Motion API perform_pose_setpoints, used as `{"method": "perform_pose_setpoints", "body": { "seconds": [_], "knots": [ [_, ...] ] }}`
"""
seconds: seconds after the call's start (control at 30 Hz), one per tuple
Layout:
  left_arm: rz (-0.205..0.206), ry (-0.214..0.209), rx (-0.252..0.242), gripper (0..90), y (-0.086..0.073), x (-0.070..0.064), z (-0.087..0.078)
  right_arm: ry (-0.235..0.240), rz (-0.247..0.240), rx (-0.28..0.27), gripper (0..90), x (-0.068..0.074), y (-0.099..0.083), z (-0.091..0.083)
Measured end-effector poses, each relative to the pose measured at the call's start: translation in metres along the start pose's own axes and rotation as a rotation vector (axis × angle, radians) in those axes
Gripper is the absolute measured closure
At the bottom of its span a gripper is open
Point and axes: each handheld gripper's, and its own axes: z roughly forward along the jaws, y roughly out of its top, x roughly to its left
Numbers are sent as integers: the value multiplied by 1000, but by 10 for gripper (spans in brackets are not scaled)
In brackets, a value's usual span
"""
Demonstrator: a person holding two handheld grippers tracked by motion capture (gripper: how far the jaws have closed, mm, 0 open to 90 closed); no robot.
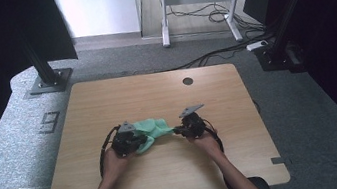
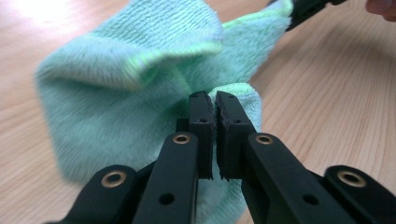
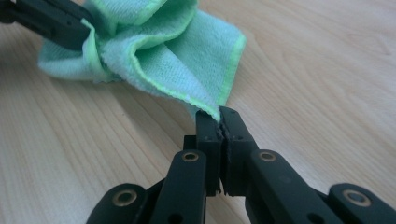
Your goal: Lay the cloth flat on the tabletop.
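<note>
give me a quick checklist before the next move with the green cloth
1. Left gripper shut on the cloth: ok, jaws pinch a fold.
2. Right gripper shut on a cloth corner: ok, though only the very tip is pinched.
3. Cloth spread flat: not ok, it is bunched between the grippers.
4. Bare table around the cloth: ok.
5. Cables free of the cloth: ok in the high view.
6. How firmly each pinch holds: cannot tell.
</note>
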Motion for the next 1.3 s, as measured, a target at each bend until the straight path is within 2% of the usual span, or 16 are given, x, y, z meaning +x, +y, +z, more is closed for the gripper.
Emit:
{"method": "perform_pose_setpoints", "body": {
  "seconds": [0.27, 0.6, 0.77, 1.0, 1.07, 1.1, 1.13, 1.2, 1.3],
  "knots": [
    [-44, 40, -70, 857, 0, 16, -22, -42, -18, 1, 865, -4, 0, -20],
    [-113, 97, -154, 857, -5, 42, -48, -83, 11, -15, 865, -18, -7, -44],
    [-129, 109, -157, 856, -7, 49, -52, -98, 23, -26, 864, -25, -9, -54],
    [-125, 121, -134, 838, -9, 52, -49, -114, 23, -46, 861, -30, -2, -65],
    [-120, 144, -106, 758, -10, 53, -47, -127, 24, -53, 822, -31, 3, -65],
    [-123, 152, -89, 675, -10, 54, -46, -134, 25, -50, 751, -33, 6, -65],
    [-125, 169, -89, 607, -11, 55, -47, -147, 27, -44, 679, -34, 8, -63],
    [-142, 169, -102, 515, -11, 58, -49, -162, 35, -30, 625, -39, 11, -61],
    [-138, 185, -111, 394, -10, 59, -54, -177, 56, -31, 524, -44, 10, -61]
  ]
}}
